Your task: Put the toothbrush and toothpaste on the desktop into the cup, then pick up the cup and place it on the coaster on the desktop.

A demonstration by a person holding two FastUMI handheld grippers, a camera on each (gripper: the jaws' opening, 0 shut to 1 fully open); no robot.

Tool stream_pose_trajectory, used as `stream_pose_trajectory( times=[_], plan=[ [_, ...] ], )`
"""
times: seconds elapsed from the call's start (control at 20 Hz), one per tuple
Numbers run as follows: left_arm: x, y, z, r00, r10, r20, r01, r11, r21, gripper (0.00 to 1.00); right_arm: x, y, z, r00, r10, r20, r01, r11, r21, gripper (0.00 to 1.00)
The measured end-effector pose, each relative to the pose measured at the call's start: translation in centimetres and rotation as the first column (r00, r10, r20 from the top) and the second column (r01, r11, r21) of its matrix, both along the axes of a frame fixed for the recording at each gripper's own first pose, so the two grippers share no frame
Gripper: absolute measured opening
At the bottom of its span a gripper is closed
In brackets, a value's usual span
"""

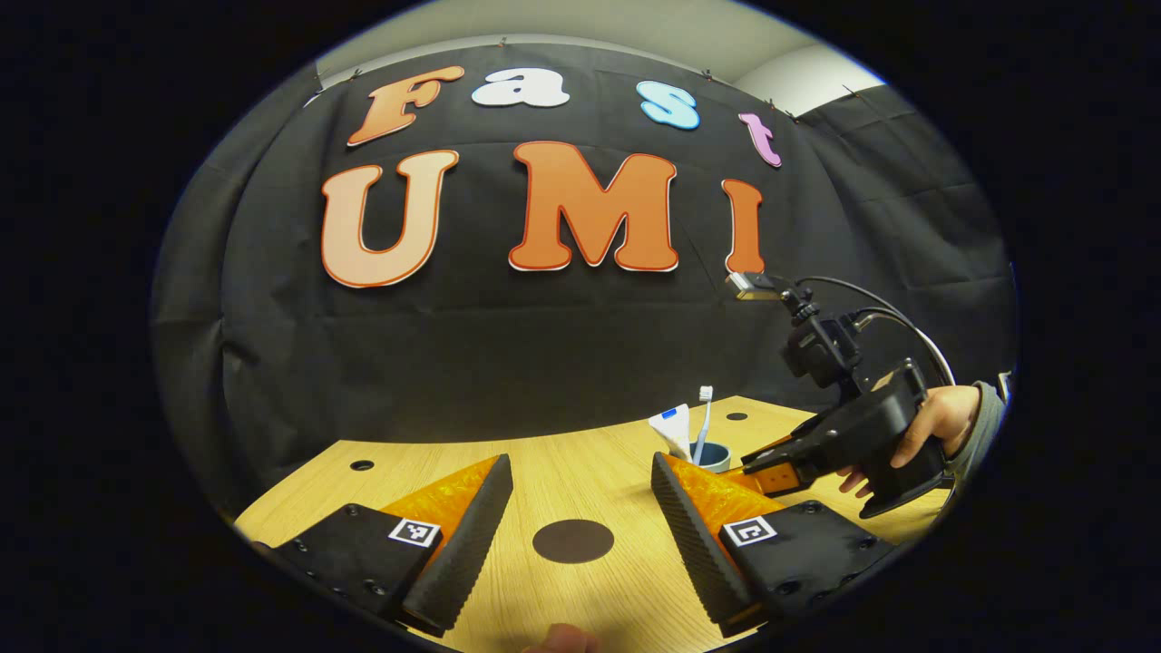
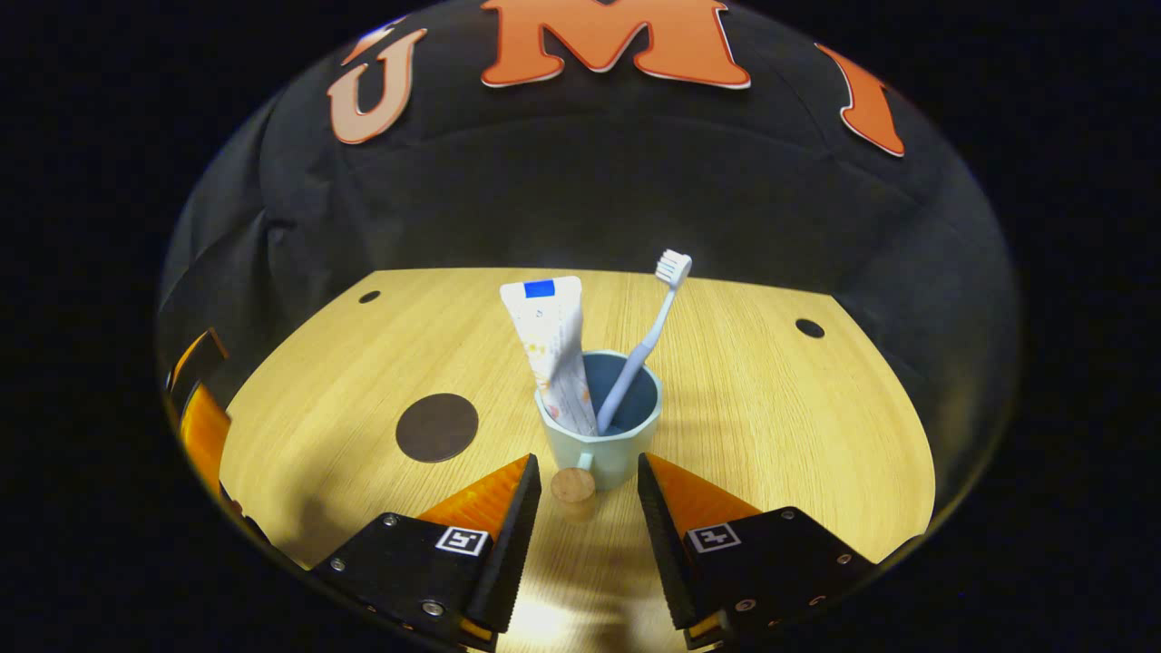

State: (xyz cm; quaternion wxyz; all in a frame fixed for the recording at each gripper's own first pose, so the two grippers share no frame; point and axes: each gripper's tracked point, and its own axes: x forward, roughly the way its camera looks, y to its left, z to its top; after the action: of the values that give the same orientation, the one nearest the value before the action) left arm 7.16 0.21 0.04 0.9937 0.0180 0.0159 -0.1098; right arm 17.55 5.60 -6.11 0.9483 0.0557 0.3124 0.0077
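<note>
I see my right hand-held gripper (image 2: pixel 590 494) spread around the cup (image 2: pixel 602 433) handle, not touching. Toothbrush (image 2: pixel 642 349) and toothpaste (image 2: pixel 554 349) stand inside. My left hand-held gripper (image 1: pixel 580 508) is spread above the coaster (image 1: pixel 572 540).

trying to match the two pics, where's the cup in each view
Left gripper view: the cup sits right of centre, far across the desk, partly hidden behind this gripper's right finger, beside the right gripper.
Right gripper view: the cup stands at centre, just ahead of the open fingers.
Shared landmark: the dark round coaster on the desk.
</note>
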Motion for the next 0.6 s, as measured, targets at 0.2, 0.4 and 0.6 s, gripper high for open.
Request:
stream_pose_trajectory(
  times=[0.2,0.4,0.6],
  plan=[
    [-0.7,1.1,-2.0,0.998,0.006,-0.056,-0.007,1.000,-0.010,0.98,1.3,-0.4,-1.1,0.995,-0.027,-0.095,0.026,1.000,-0.013,0.65],
    [-1.3,2.3,-2.0,0.998,0.023,-0.058,-0.025,0.999,-0.037,0.98,1.4,0.5,-2.8,0.982,-0.001,-0.189,0.002,1.000,0.003,0.66],
    [-1.5,2.8,-2.6,0.997,0.031,-0.073,-0.035,0.998,-0.048,0.98,1.3,0.3,-4.7,0.966,-0.003,-0.257,0.001,1.000,-0.009,0.64]
  ],
)
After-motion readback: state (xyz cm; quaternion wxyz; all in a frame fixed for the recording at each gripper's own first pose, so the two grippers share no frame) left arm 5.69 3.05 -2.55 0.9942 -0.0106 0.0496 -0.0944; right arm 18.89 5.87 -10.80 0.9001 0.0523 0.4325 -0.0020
